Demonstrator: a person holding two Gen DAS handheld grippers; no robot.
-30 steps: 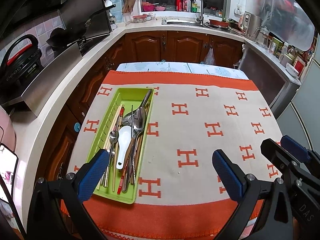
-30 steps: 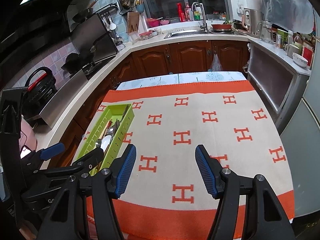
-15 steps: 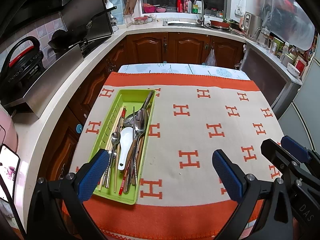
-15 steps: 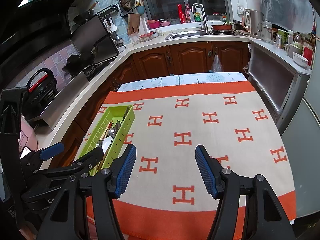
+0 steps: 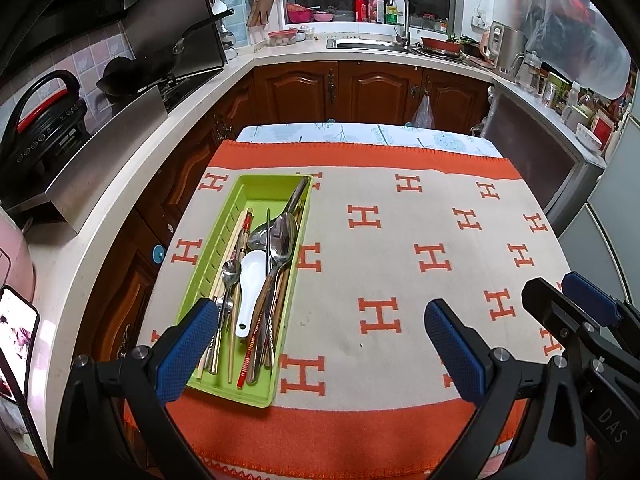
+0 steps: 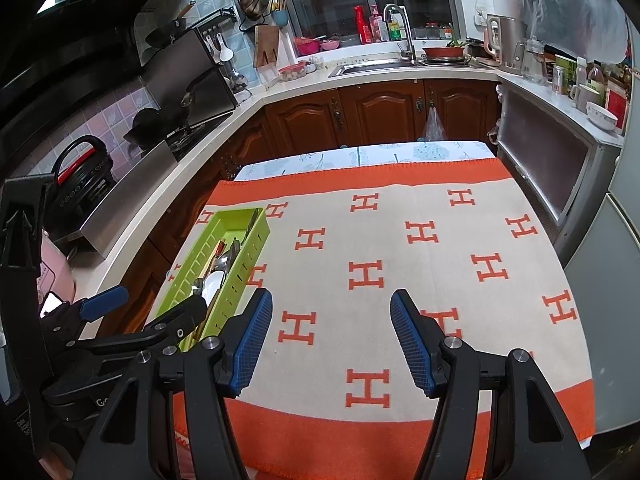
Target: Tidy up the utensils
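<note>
On the left part of the table (image 5: 360, 136), which is covered by a beige cloth (image 5: 400, 280) with orange H marks and orange borders, lies a long lime-green tray (image 5: 262, 188). It runs lengthwise away from the cameras, close to the cloth's left edge. The utensils are all gathered inside it: a white ceramic spoon (image 5: 250, 280), a large metal spoon (image 5: 282, 236), a smaller metal spoon (image 5: 231, 272), red-tipped chopsticks (image 5: 245, 232) and several other long handles, piled loosely and overlapping. One steel handle leans up against the tray's far right corner.

The left tool (image 5: 320, 344) hovers above the table's near edge with its blue-padded jaws spread wide and nothing between them; its left finger (image 5: 186, 348) appears in front of the tray's near end, though touch cannot be judged. The right tool (image 6: 332, 340) hangs just beside it, to its right, over bare cloth, its jaws also apart and empty. In the right wrist view the tray (image 6: 240, 216) shows to the left, partly behind the left tool's frame.

A kitchen counter (image 5: 120, 184) with a sink (image 5: 368, 44) surrounds the table.
</note>
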